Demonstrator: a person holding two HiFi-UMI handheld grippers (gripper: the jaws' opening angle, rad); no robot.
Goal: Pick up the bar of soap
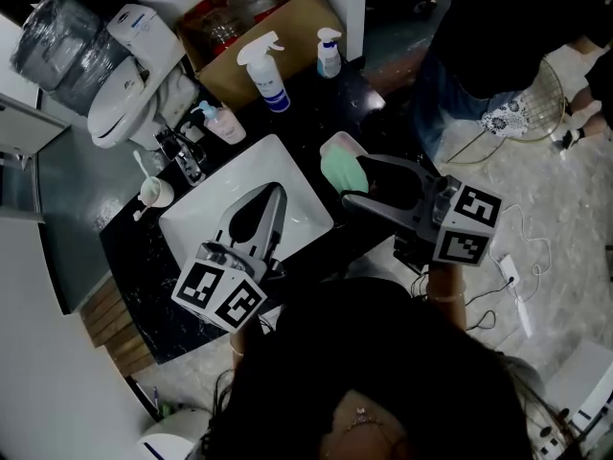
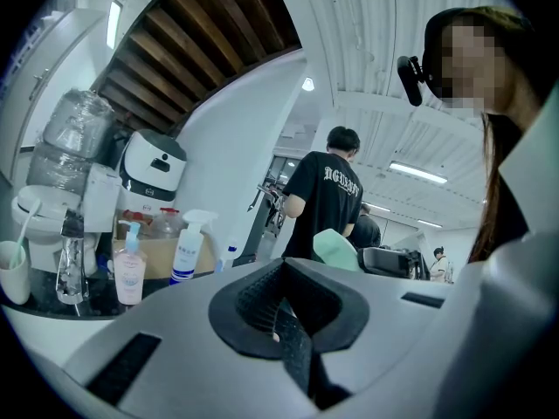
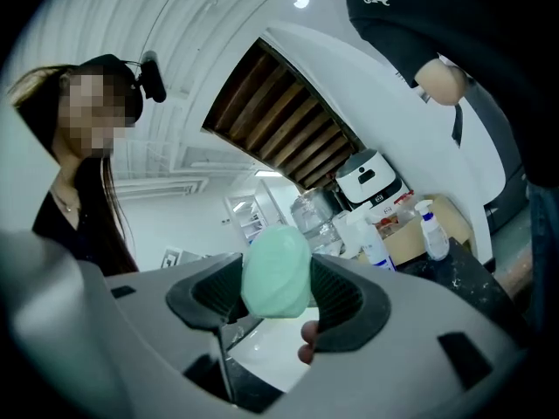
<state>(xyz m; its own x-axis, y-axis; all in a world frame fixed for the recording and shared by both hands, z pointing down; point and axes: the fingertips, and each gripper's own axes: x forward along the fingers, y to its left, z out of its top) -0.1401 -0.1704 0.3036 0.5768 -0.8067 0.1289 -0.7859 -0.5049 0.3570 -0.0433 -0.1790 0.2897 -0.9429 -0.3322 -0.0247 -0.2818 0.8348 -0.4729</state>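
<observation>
- Along the back edge of the dark worktop [image 1: 134,257], towards its left end, a white cup [image 1: 155,192] with a toothbrush in it is standing, and a chrome faucet [image 1: 187,156] is rising just beside it.
- Further along that back edge, a pink pump bottle [image 1: 222,123] is standing upright near the faucet.
- Over the white sink basin [image 1: 206,218], which is sitting in the middle of the worktop, the left gripper [image 1: 278,191] is hovering. Its jaws are pressing together at the tips, with nothing between the pads.
- Toward the worktop's back right corner, a white spray bottle with a blue label [image 1: 263,70] is standing upright, and a smaller spray bottle [image 1: 329,54] is standing well apart from it. A cardboard box [image 1: 287,22] of jars is sitting just behind them.
- Right of the basin, near the worktop's right end, a white soap dish [image 1: 332,143] is lying.
- At that dish, the pale green bar of soap [image 1: 340,171] is sitting between the jaws of the right gripper [image 1: 351,178]. The jaws are closing on it from both sides, and the ribbed pads are touching its faces.
- From the head view, the soap is overlapping the dish's near rim. Whether it is resting on the dish or raised off it cannot be told.
- Beyond the worktop's right end, a person in dark clothes [image 1: 498,27] is standing on the pale floor.
</observation>
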